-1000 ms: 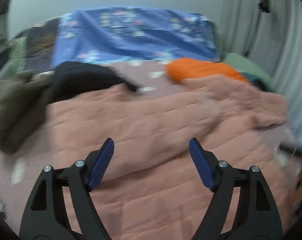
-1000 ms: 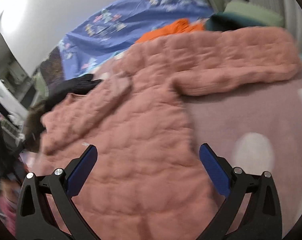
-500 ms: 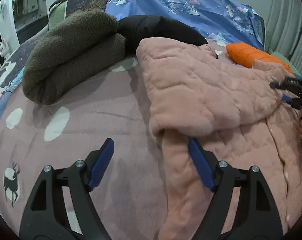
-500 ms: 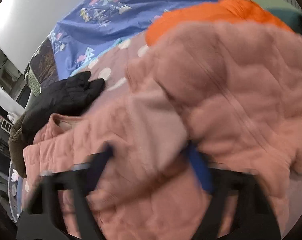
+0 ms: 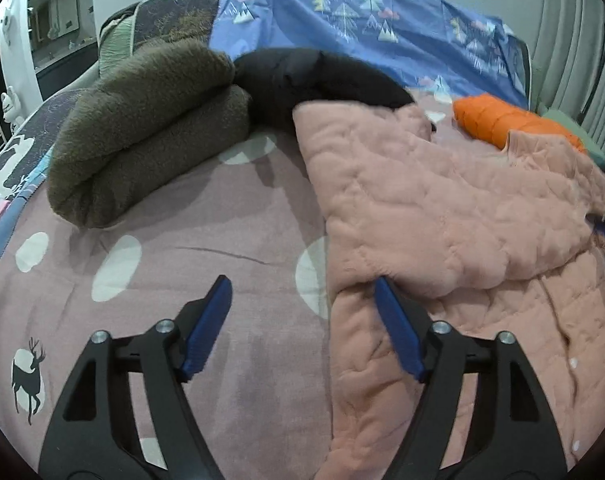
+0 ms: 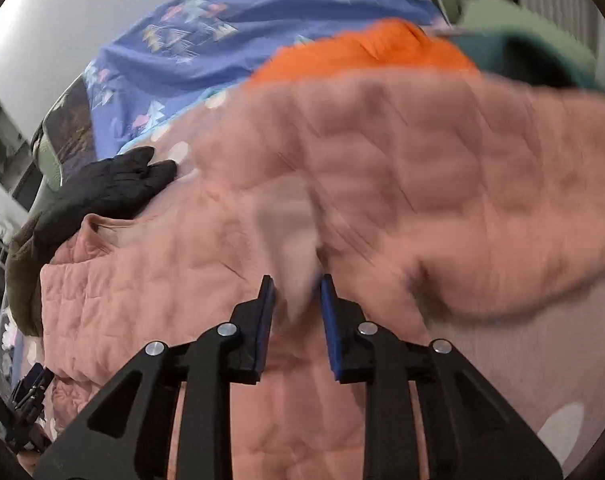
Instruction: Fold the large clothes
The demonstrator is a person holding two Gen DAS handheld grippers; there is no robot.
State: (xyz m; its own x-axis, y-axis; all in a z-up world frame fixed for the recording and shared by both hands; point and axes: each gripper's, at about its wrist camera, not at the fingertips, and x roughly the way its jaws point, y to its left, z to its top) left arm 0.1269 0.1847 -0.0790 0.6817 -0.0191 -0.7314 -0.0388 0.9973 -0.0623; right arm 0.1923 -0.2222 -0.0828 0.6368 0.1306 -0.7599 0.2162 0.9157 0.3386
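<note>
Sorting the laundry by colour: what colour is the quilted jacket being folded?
Salmon pink. The quilted jacket shows sharpest in the left wrist view.

Pink quilted coat (image 5: 442, 216) lay spread on the mauve spotted bedspread (image 5: 222, 240), stitched in padded panels. In the left wrist view one sleeve was folded across the body, its upper edge against a black garment (image 5: 322, 80); small white snaps ran down the right front edge. In the right wrist view, blurred, the other sleeve (image 6: 442, 200) was lifted and draped over the body, a pale fold of it caught between blue pads (image 6: 264, 312).
</note>
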